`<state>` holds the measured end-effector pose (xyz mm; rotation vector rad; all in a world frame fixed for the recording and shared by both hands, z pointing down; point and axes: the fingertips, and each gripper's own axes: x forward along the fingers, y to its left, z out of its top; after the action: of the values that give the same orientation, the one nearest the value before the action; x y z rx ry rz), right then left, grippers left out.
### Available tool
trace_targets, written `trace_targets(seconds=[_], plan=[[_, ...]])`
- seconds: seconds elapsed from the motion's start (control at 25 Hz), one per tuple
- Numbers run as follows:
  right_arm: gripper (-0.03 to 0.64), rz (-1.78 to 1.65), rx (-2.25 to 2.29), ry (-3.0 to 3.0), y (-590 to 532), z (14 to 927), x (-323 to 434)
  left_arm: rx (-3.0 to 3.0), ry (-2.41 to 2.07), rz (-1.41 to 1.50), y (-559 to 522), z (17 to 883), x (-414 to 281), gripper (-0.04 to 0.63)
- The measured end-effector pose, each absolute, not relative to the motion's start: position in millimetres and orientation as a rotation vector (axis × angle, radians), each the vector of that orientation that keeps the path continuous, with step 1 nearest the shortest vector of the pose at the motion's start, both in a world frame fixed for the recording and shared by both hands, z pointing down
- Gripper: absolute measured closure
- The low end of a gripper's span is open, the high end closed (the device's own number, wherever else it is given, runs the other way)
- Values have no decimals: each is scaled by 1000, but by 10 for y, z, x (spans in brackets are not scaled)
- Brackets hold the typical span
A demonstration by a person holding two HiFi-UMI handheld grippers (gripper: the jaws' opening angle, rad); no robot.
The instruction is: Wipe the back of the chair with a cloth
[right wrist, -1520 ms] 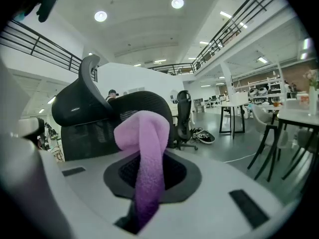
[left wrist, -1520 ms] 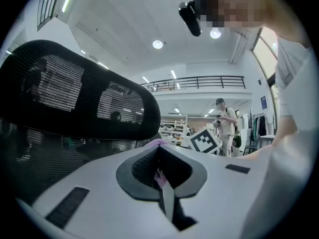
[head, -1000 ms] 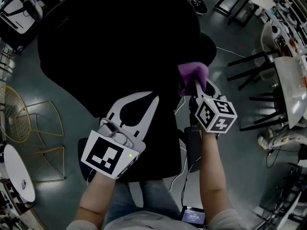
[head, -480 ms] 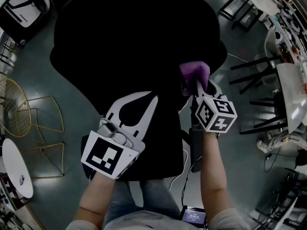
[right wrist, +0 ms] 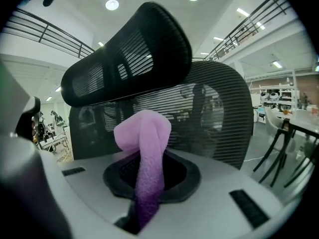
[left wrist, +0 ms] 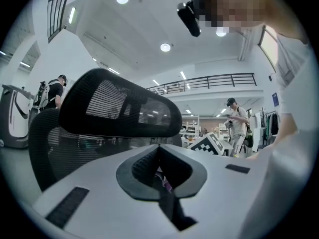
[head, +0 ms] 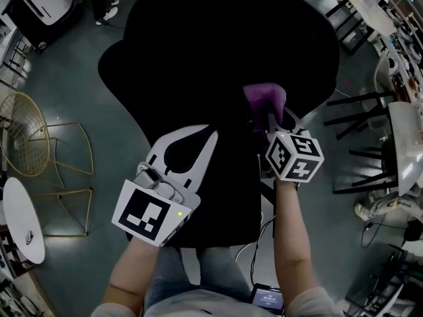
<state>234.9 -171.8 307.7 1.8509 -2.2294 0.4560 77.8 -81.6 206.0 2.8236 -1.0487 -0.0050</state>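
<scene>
My right tongs (head: 269, 129) are clamped on the purple cloth (right wrist: 142, 153) — it bunches up right by the black chair (right wrist: 214, 113) back's mesh, below the headrest (right wrist: 129, 54). My left tongs (left wrist: 160, 176) are closed together, facing the chair

Head view: set high above the black mesh office chair (head: 218, 58), facing steeply down, far enough off to take in grey floor (head: 66, 78) all round it.

Left gripper view: mounted low behind the left gripper (head: 198, 134), aimed along its closed jaws and tilted up at the chair's curved headrest (left wrist: 119, 108), close by.

Right gripper view: mounted likewise on the right gripper (head: 264, 117), right behind the purple fleecy cloth (right wrist: 142, 148) pinched there, facing the ribbed mesh back (right wrist: 214, 113) at close range.

Shared by all three: the chair. Caught from the left gripper view as well: the right gripper.
</scene>
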Motion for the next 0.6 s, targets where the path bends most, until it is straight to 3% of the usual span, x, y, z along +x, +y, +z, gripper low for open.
trace_targets(seconds=[0.6], plan=[[565,458,1794,-2254,-1846,3072,1464,2792,-1141,-17,-855,2003,-69,583]])
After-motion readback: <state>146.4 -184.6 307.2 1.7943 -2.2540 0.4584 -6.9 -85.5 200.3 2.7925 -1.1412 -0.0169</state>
